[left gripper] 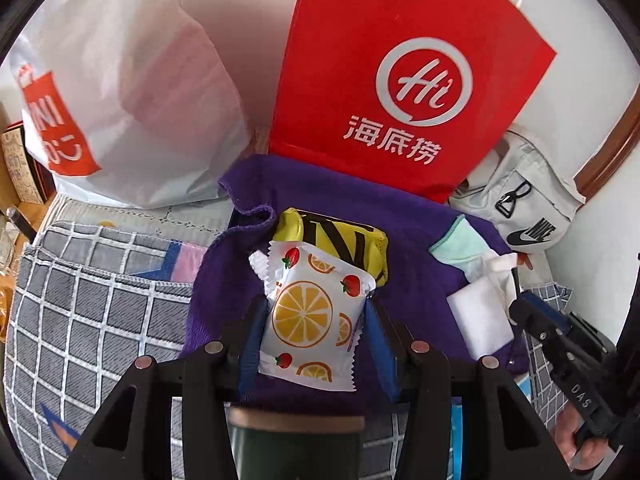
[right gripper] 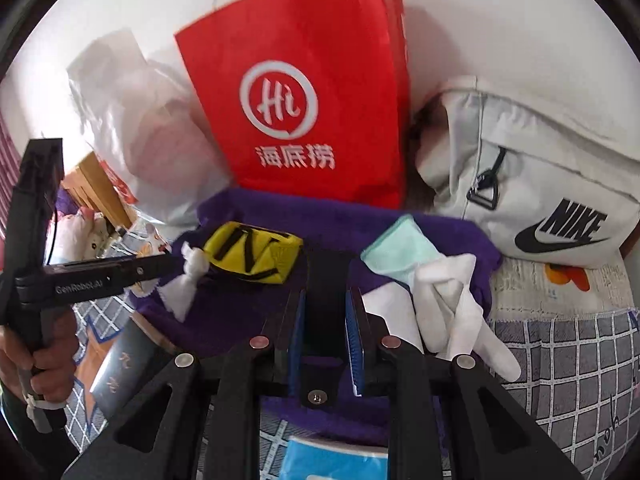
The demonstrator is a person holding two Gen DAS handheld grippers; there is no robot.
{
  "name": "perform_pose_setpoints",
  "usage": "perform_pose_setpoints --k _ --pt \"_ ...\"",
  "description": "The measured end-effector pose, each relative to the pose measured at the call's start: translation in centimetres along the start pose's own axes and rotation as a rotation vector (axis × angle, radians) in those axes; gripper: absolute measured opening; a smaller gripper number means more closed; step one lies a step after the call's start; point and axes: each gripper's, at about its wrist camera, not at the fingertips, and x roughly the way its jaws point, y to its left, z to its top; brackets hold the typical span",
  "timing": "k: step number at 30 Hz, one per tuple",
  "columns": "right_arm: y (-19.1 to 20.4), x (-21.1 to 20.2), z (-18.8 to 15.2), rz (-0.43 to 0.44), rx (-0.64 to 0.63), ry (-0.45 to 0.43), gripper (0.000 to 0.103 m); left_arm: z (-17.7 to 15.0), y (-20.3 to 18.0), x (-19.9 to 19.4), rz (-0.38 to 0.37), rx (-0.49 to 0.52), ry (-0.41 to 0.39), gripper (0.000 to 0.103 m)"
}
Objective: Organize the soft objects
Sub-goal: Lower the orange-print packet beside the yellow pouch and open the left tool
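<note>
On the purple towel [left gripper: 320, 208], centre of the left wrist view: one snack packet [left gripper: 310, 312], white, printed with orange slices and strawberries, crimped ends, puffy. It sits between the blue pads of the left gripper [left gripper: 312, 320], jaws closed on its sides.

At 12 o'clock of the packet, touching it: yellow pouch [left gripper: 348, 240], soft, black strap markings. At 3 o'clock on the towel: mint cloth [left gripper: 460, 246], and a white cloth [left gripper: 480, 316] just below it.

Right gripper [right gripper: 326, 320]: jaws narrow, a dark flat object between the blue pads; whether the pads press on it I cannot tell. White cloth lies at its 3 o'clock, yellow pouch at 10 o'clock.

Behind the towel, at 12 o'clock: red bag [left gripper: 400, 60], upright, white "Hi" logo. At 10 o'clock: white plastic bag [left gripper: 120, 80]. At 2 o'clock: grey Nike bag [right gripper: 540, 184]. Under all: checked grey cover [left gripper: 100, 320].
</note>
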Motion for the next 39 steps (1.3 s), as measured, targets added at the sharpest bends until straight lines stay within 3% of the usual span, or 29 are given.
perform_pose_setpoints --k 12,20,26,30,34,39 --pt "-1.4 4.1 -0.9 -0.066 -0.01 0.139 0.021 0.0 -0.1 2.8 -0.012 -0.009 0.047 0.046" --pt "-1.7 4.2 -1.0 -0.061 -0.006 0.139 0.021 -0.6 0.0 4.5 -0.013 -0.016 0.098 0.047" --pt "-1.4 4.1 -1.0 -0.056 -0.014 0.137 0.023 -0.7 0.2 5.3 -0.016 -0.033 0.126 0.055" --pt "-1.1 3.8 -0.8 -0.043 -0.013 0.13 0.044 -0.6 0.2 5.1 -0.034 -0.048 0.11 0.064" --pt "-0.7 3.0 -0.8 -0.057 -0.026 0.106 0.045 -0.5 0.3 4.1 -0.024 -0.035 0.093 0.075" --pt "-0.3 1.6 -0.7 -0.059 -0.029 0.077 0.05 -0.4 0.4 3.5 -0.007 -0.038 0.101 0.076"
